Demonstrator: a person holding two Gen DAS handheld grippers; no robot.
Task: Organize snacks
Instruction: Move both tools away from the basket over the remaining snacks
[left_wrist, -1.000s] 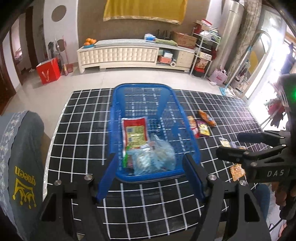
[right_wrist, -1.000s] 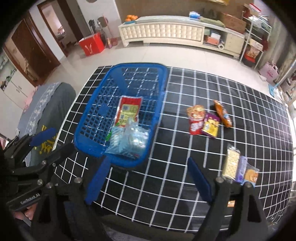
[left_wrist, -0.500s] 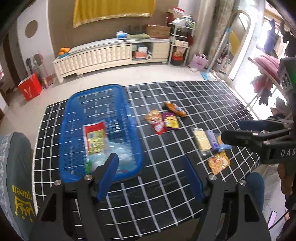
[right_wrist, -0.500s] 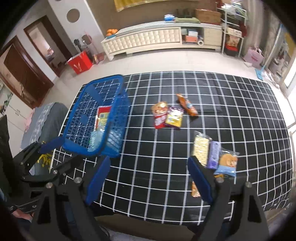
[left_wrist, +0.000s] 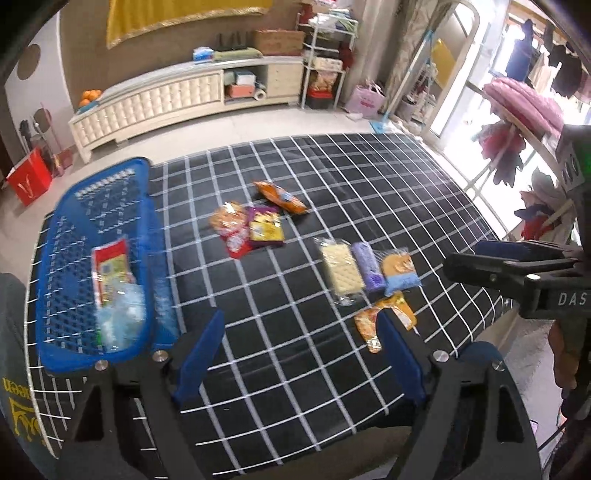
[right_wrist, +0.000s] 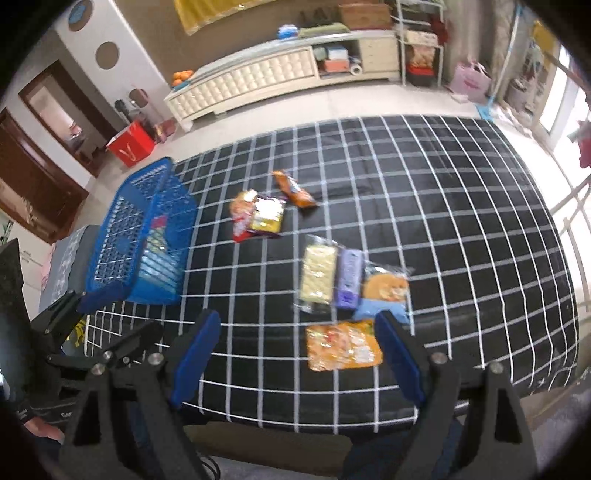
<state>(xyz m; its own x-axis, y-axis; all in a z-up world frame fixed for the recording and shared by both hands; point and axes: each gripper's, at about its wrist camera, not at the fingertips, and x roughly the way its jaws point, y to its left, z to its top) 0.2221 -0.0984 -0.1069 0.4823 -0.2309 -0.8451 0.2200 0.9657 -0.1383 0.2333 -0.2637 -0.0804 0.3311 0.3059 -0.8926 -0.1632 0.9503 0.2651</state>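
A blue basket (left_wrist: 66, 206) (right_wrist: 122, 229) sits at the table's left end with a red packet (left_wrist: 110, 262) and a clear bag (left_wrist: 118, 314) inside. Loose snacks lie on the black grid cloth: an orange packet (right_wrist: 343, 345) nearest, a cracker pack (right_wrist: 317, 273), a purple bar (right_wrist: 349, 278), a biscuit bag (right_wrist: 386, 291), and farther off a yellow-purple packet (right_wrist: 266, 218) and an orange stick pack (right_wrist: 295, 188). My left gripper (left_wrist: 299, 350) is open and empty above the near edge. My right gripper (right_wrist: 299, 350) is open and empty, above the orange packet.
The black grid-patterned table (right_wrist: 461, 221) ends close below both grippers. A grey cushion (left_wrist: 14, 369) lies left of the basket. A white cabinet (right_wrist: 258, 77) and shelves stand across the floor behind.
Both grippers have swung right, from over the basket toward the loose snacks. Both stay open and empty.
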